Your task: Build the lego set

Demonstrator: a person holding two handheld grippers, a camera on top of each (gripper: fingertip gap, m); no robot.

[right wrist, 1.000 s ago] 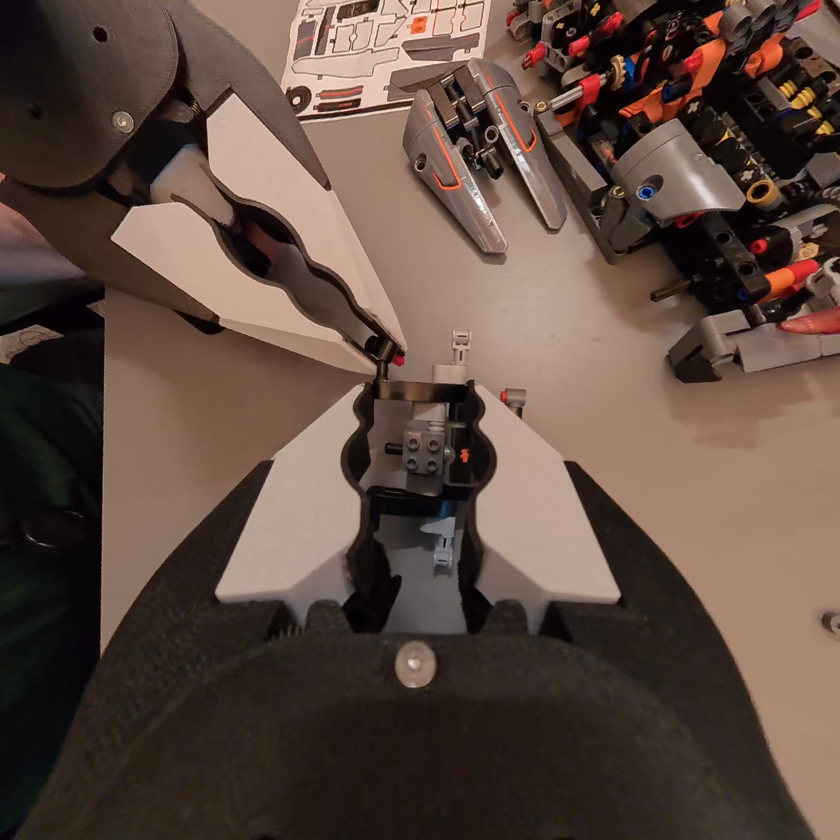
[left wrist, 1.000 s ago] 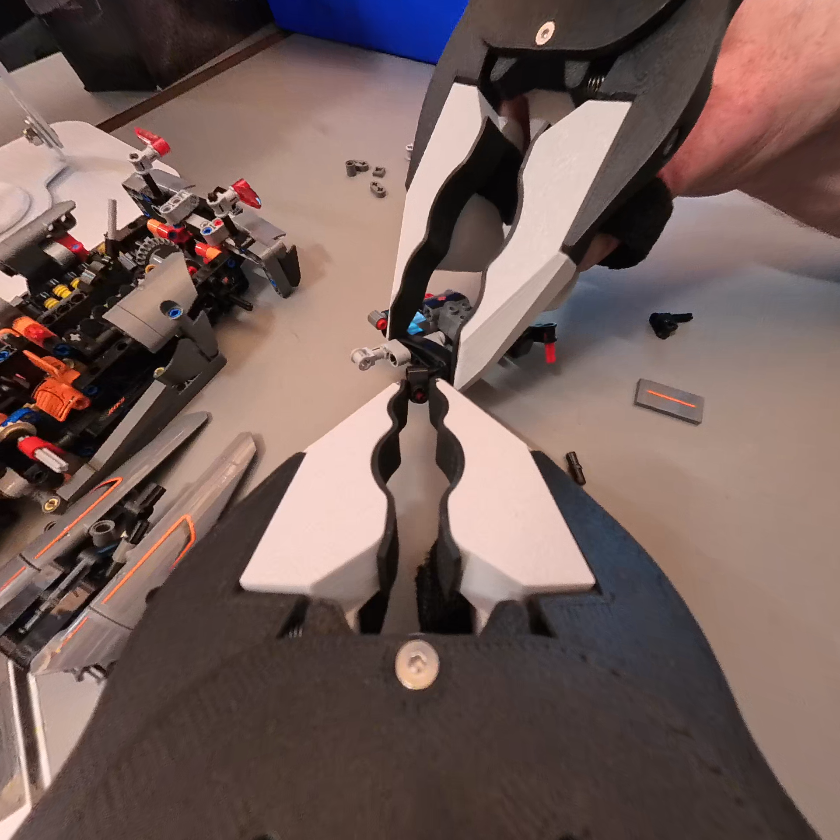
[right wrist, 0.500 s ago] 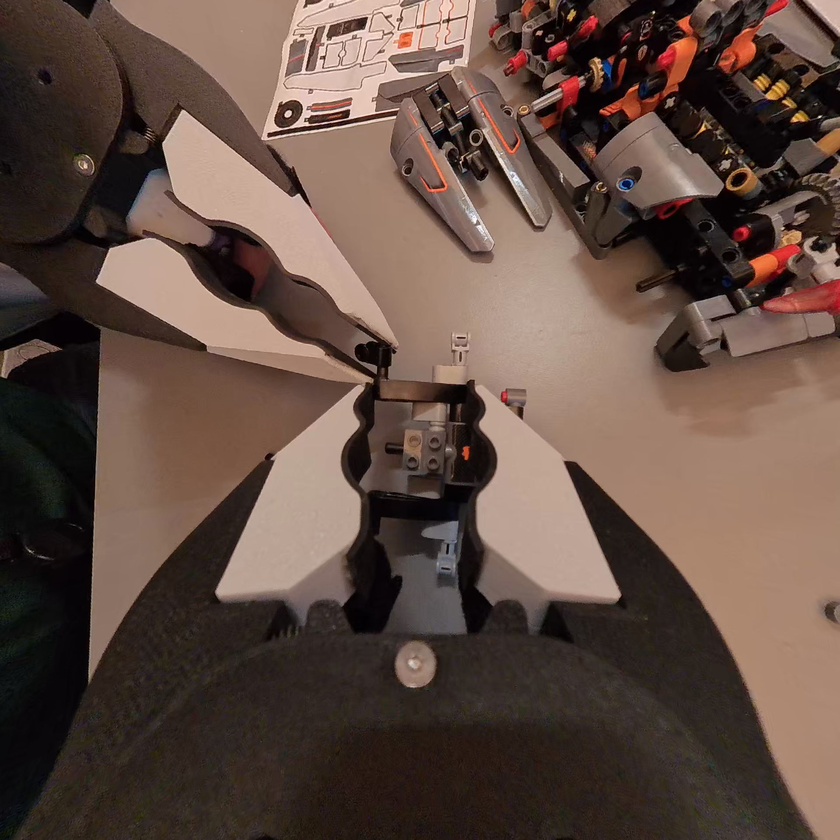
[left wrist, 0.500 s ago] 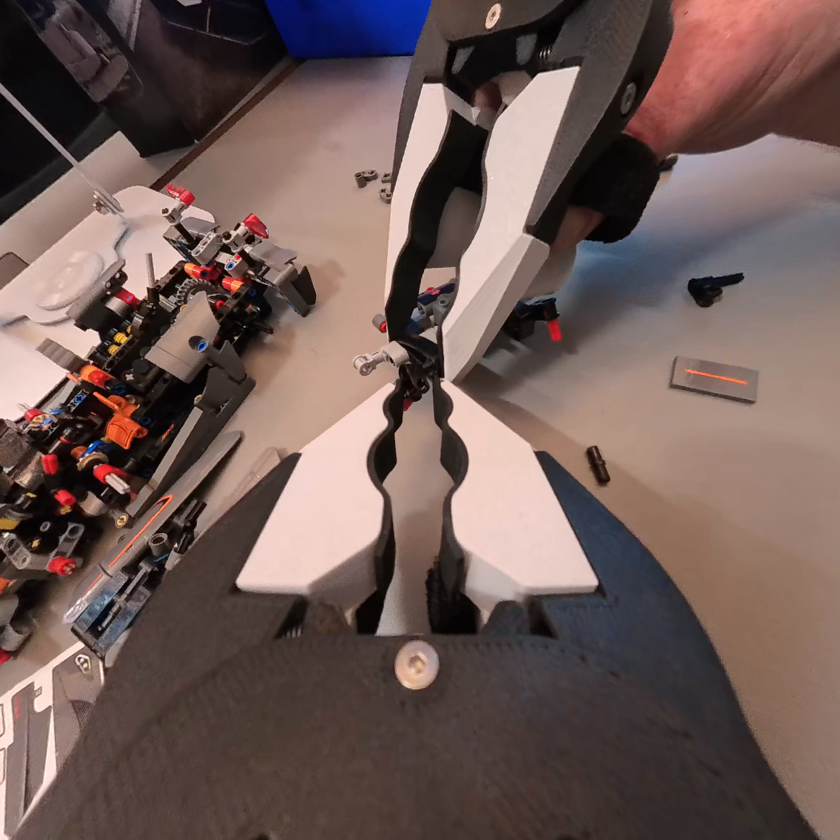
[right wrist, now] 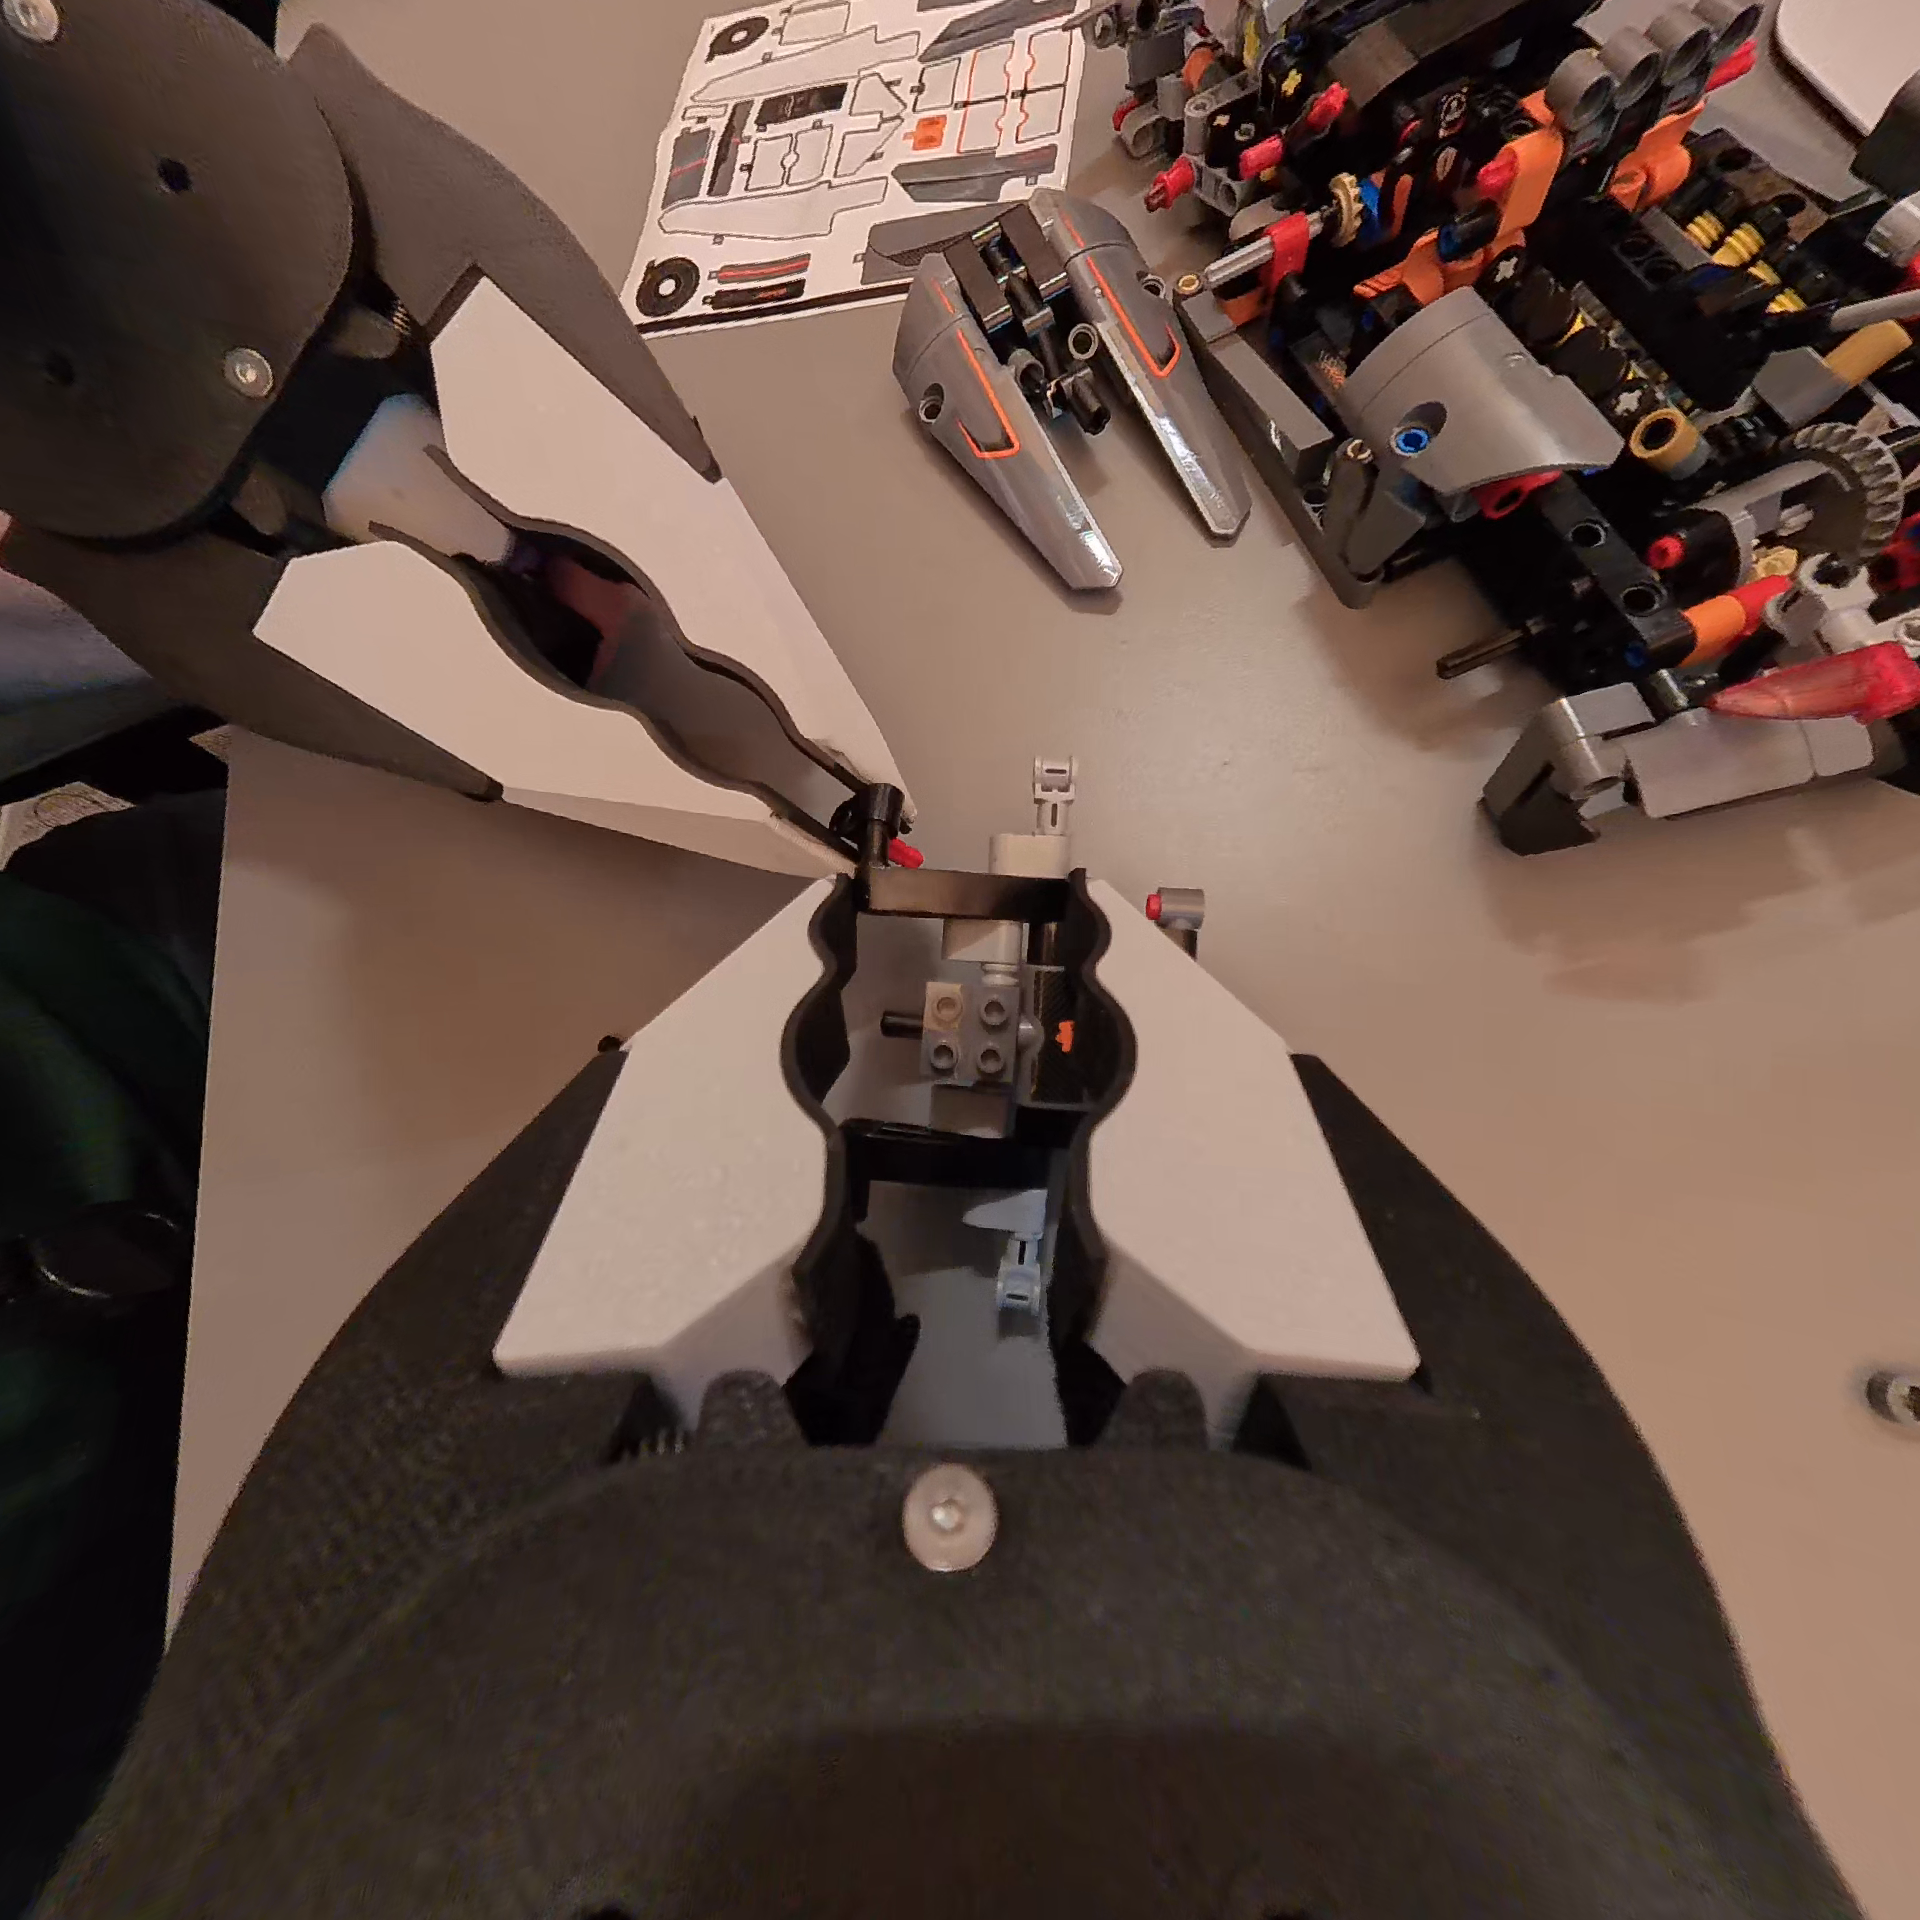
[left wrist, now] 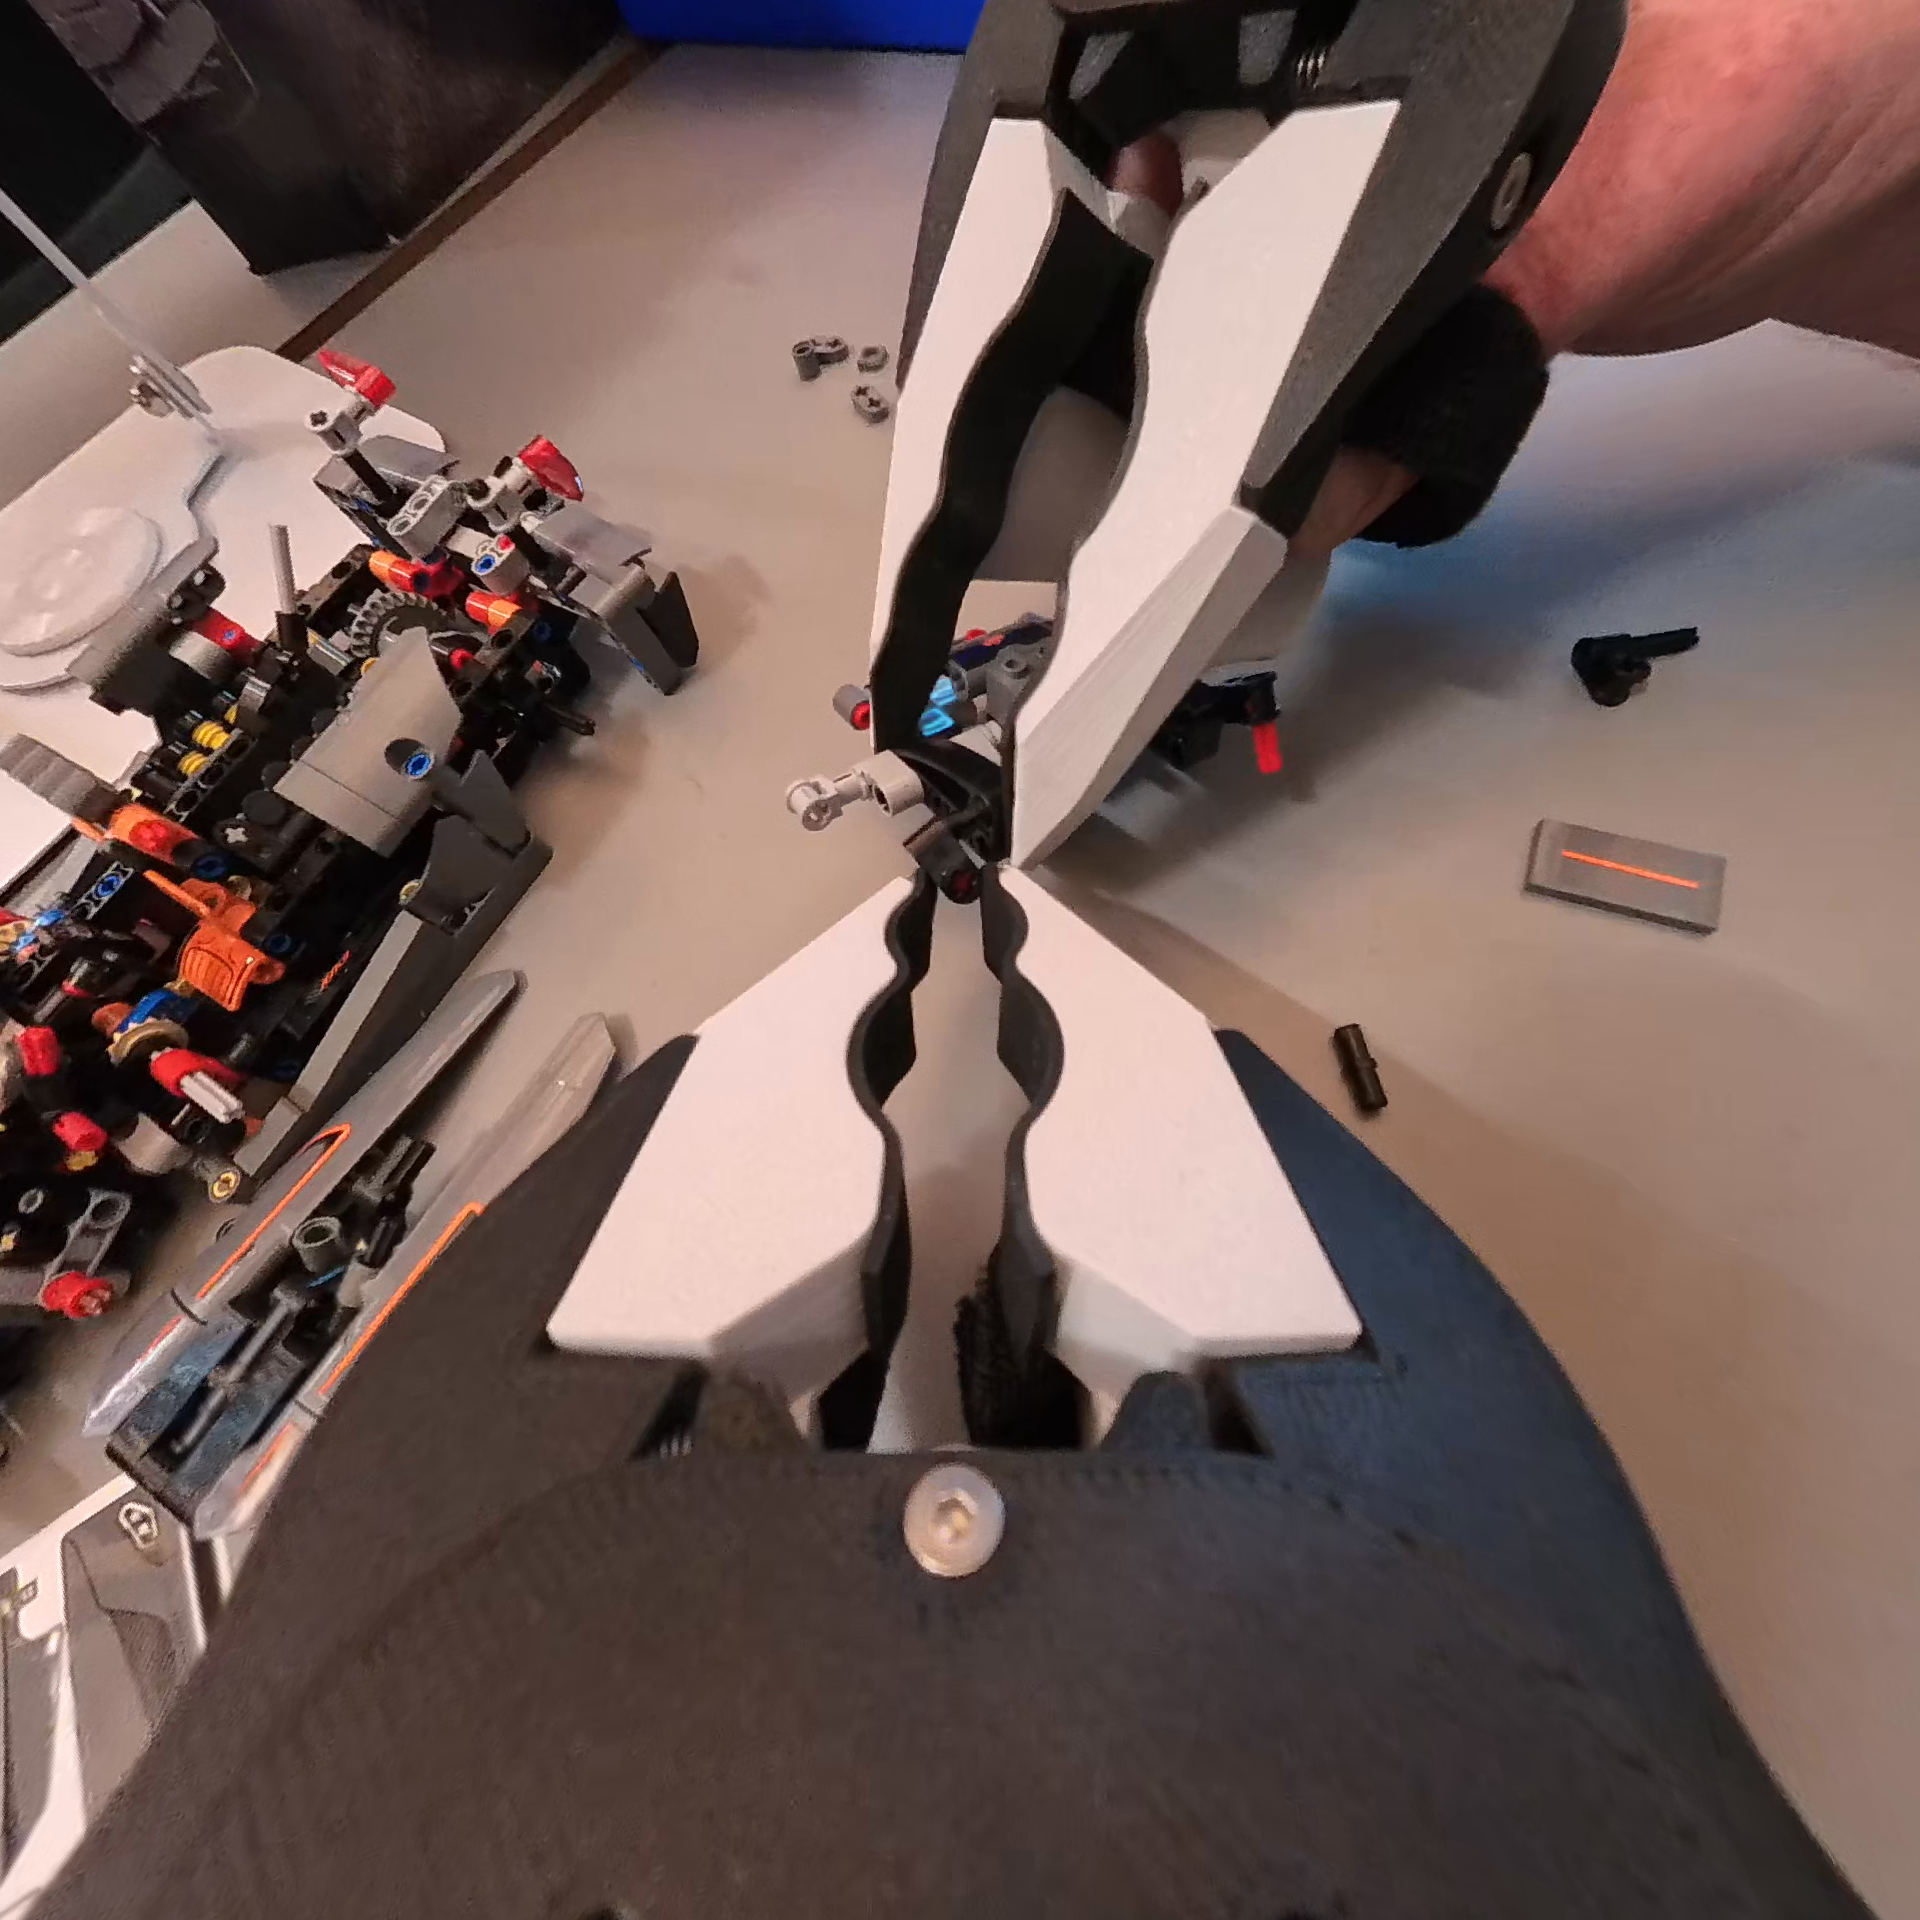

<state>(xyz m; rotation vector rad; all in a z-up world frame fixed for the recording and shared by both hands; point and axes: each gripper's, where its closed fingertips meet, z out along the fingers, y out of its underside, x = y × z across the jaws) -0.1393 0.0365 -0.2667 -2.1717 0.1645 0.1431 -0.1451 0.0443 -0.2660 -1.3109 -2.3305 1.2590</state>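
My right gripper [right wrist: 966,888] is shut on a small subassembly [right wrist: 977,1029]: a black frame with light grey bricks and a grey pin sticking out ahead. In the left wrist view the right gripper [left wrist: 956,790] comes down from the top with that subassembly [left wrist: 914,774], held above the table. My left gripper [left wrist: 958,883] is shut on a small black connector with a red pin [left wrist: 954,871]. It holds the connector [right wrist: 881,821] against the near-left corner of the frame. The left gripper [right wrist: 868,831] enters the right wrist view from the upper left.
A large car chassis [left wrist: 312,727] [right wrist: 1558,312] lies to the side, with a grey-and-orange panel assembly [right wrist: 1039,384] and a sticker sheet [right wrist: 862,156] nearby. A grey tile with an orange stripe [left wrist: 1626,883], a black pin [left wrist: 1361,1081] and small loose parts [left wrist: 842,364] lie on the grey table. Left and right tips are no more than a few centimetres apart.
The left gripper has tilted and shifted a little at the frame's corner, still holding the black connector. The right gripper keeps its hold on the subassembly.
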